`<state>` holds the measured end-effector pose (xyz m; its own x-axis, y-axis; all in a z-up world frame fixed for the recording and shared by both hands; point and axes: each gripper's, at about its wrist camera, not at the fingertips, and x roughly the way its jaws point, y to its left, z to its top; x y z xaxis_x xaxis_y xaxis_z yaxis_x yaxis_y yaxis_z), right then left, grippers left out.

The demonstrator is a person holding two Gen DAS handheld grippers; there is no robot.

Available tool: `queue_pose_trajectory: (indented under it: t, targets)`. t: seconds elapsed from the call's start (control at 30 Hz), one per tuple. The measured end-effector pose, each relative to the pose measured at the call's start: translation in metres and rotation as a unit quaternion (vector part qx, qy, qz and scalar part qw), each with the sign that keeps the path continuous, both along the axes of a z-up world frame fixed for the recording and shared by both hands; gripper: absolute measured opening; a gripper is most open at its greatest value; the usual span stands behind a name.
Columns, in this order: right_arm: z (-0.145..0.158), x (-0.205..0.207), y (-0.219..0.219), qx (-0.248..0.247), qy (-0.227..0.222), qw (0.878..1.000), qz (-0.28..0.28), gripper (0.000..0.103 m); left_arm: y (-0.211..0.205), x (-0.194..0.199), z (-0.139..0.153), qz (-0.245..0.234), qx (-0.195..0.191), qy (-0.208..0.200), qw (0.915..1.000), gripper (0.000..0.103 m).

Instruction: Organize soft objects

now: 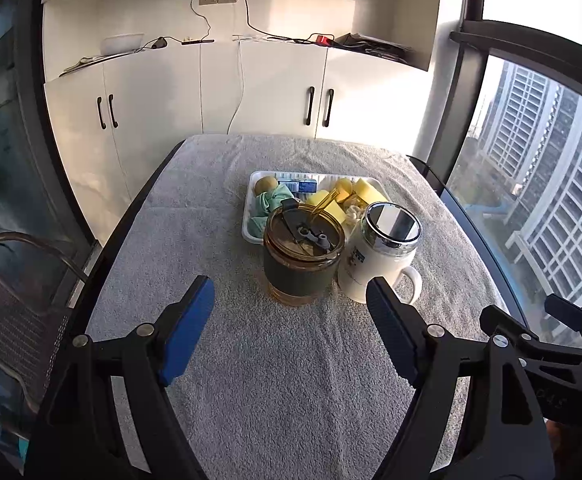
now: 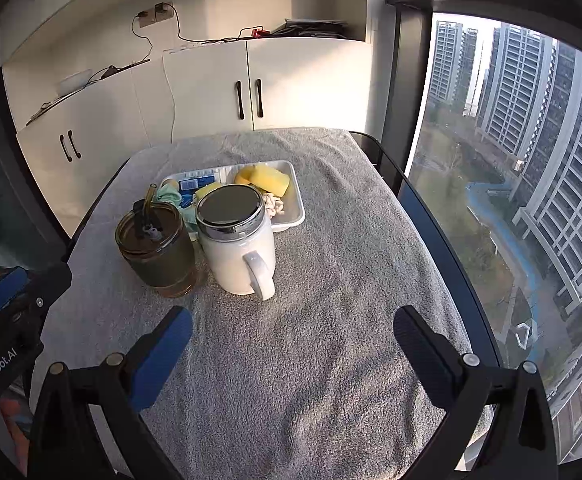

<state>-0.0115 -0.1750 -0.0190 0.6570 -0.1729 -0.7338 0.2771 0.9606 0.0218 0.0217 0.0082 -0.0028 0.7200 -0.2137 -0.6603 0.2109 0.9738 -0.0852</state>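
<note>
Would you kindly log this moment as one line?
left hand-held gripper: open, empty | right hand-held gripper: open, empty | soft items: in tray

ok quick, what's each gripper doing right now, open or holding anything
Left gripper: open, nothing between its fingers, above the grey towel.
Right gripper: open, empty, also above the towel.

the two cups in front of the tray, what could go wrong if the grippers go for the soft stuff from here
1. The amber tumbler and the white mug stand between both open grippers and the white tray; a low reach could knock them over.
2. The tumbler's straw leans out over the tray and could catch a finger.
3. The yellow sponges and green cloth are packed close together, so a grab may pull out a neighbour too.
</note>
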Motion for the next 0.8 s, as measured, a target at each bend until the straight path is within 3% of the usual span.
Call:
queue_pose_trajectory:
  t: [0.8]
  targets:
    - [0.0002, -0.0004, 0.0007, 0.006, -0.001, 1.000, 0.011, 0.103, -0.0009, 0.0010, -0.0012, -0.004, 0.007, 0.005, 1.0000, 0.077]
